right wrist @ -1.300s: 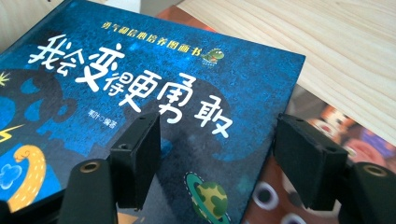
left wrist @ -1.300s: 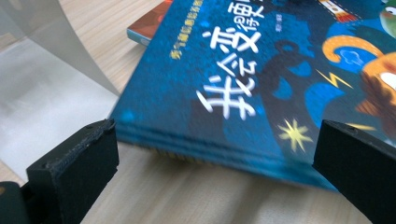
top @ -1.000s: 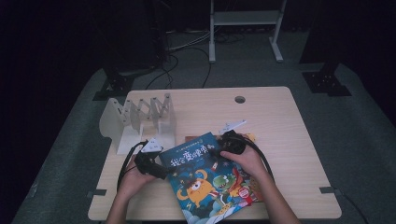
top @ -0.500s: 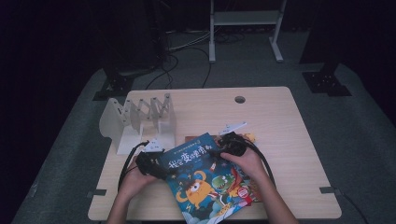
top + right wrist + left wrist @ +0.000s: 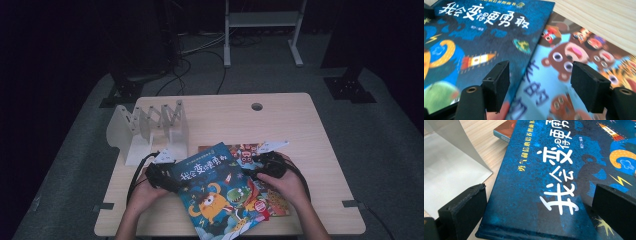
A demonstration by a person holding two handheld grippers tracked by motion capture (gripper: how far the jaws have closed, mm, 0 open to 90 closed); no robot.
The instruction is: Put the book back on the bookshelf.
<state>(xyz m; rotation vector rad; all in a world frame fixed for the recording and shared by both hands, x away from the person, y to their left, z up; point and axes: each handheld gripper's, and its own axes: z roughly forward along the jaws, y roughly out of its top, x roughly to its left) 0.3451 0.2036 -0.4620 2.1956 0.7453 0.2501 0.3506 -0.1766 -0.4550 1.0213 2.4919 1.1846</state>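
Note:
A blue picture book [image 5: 215, 192] with white Chinese lettering lies on top of a colourful bear-cover book [image 5: 274, 202] at the front of the table. My left gripper [image 5: 162, 177] sits at the blue book's left edge. In the left gripper view its jaws stand wide apart, open [image 5: 539, 192], with the blue book [image 5: 544, 157] and its near corner between them, not pressed. My right gripper [image 5: 267, 167] rests at the blue book's right side. Its jaws [image 5: 540, 65] are open above the seam where the blue book [image 5: 486, 25] overlaps the bear book [image 5: 574, 55].
A white accordion book rack [image 5: 150, 127] stands at the table's left, just behind my left gripper; its pale base plate [image 5: 449, 170] lies next to the blue book. The wooden table [image 5: 225, 115] has a cable hole [image 5: 257, 106] at the back.
My right gripper has slid to the right and a little toward the person, off the blue cover to its right edge. The left gripper and both books have stayed put.

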